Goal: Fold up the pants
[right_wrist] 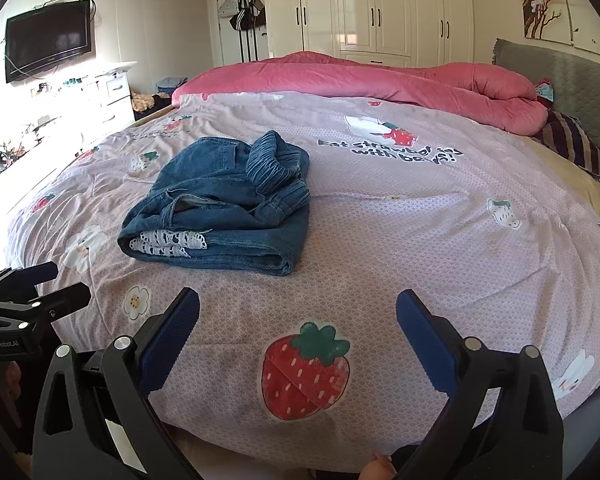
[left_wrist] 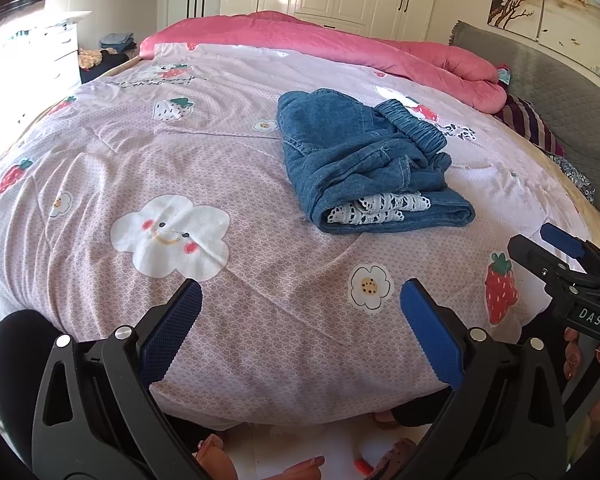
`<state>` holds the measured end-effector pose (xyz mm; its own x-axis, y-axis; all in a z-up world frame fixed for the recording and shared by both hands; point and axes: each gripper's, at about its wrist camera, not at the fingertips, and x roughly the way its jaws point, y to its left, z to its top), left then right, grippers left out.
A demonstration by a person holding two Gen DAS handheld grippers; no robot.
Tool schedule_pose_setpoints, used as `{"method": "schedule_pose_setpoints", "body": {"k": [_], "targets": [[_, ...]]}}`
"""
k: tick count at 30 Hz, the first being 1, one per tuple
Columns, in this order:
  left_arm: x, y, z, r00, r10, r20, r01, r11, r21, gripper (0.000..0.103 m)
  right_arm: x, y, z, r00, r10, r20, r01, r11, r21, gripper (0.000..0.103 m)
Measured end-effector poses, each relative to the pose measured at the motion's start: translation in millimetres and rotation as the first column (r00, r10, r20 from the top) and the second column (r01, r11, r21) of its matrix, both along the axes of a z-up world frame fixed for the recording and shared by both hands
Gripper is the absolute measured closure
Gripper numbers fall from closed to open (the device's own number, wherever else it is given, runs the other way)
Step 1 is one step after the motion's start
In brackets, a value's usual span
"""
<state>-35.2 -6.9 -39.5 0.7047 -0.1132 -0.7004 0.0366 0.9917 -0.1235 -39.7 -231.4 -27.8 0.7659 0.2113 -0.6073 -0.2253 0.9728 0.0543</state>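
A wide bed (left_wrist: pixel 260 320) fills both views, covered by a pale pink quilt printed with strawberries, clouds and flowers. A thick rose-pink duvet (left_wrist: pixel 340 44) is bunched along the far side, with a grey headboard (left_wrist: pixel 560 92) to the right and white wardrobes (right_wrist: pixel 380 8) behind.

On the quilt, well apart from both grippers, lie the pants (left_wrist: pixel 364 160): small blue denim ones, already doubled into a loose, lumpy bundle. From the right wrist view the pants (right_wrist: pixel 220 204) sit left of centre. The elastic waistband (left_wrist: pixel 416 128) is crumpled on top at the far end. White lace trim (left_wrist: pixel 380 206) peeks from between the layers at the near folded edge.

The left gripper (left_wrist: pixel 300 292) hangs over the near edge of the bed, its blue-padded jaws spread wide and holding nothing. The right gripper (right_wrist: pixel 298 300) does the same just beside it, also wide apart and empty.

Judging by the look, the denim is soft but has some body, light enough for one gripper, and will sag and slide open if lifted by a single layer. The lace seems delicate and likely to snag on the ridged pads. The firmer holds are probably the stitched hem edges at the near corners or the thick gathered waistband, pinching all layers together.
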Motion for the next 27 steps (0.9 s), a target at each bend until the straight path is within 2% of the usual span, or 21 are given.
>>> {"method": "schedule_pose_setpoints", "body": {"k": [27], "targets": [[0.6, -4.6, -1.4, 1.000, -0.012, -0.010, 0.013, 1.000, 0.009, 0.010, 2.7, -0.8, -2.6, 1.000, -0.005, -0.016, 0.005, 1.000, -0.002, 0.005]]}}
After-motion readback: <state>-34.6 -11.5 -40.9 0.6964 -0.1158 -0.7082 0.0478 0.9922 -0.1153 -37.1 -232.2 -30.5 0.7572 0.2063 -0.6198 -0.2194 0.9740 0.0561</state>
